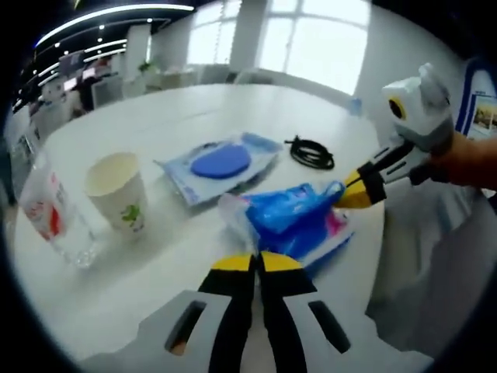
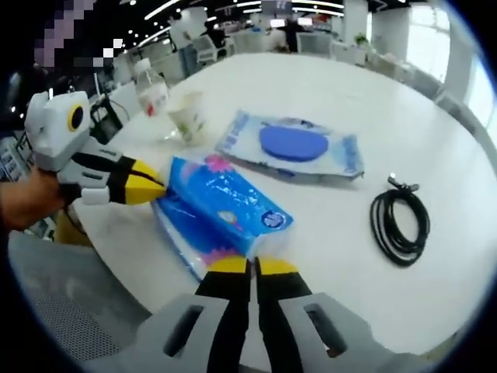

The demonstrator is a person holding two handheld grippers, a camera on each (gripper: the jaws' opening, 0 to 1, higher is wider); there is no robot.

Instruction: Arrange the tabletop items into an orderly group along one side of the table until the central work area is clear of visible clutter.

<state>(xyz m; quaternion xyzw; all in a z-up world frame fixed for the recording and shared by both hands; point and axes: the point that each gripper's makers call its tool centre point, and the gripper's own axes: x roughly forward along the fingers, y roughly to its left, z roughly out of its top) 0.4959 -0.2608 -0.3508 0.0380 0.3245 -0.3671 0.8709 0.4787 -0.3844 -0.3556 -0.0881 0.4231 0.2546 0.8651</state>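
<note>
I have both hand-held grippers, left (image 1: 256,264) and right (image 2: 252,268), pinched on opposite ends of the blue tissue pack (image 2: 221,206) near the table (image 2: 326,85) edge; soft, light, slippery wrapper; gripping ends seems safest.

An open-plan office: a large white round table (image 1: 178,116) stands before tall bright windows (image 1: 311,39); rows of desks and chairs (image 2: 311,39) recede under long ceiling strip lights (image 1: 109,15).
</note>
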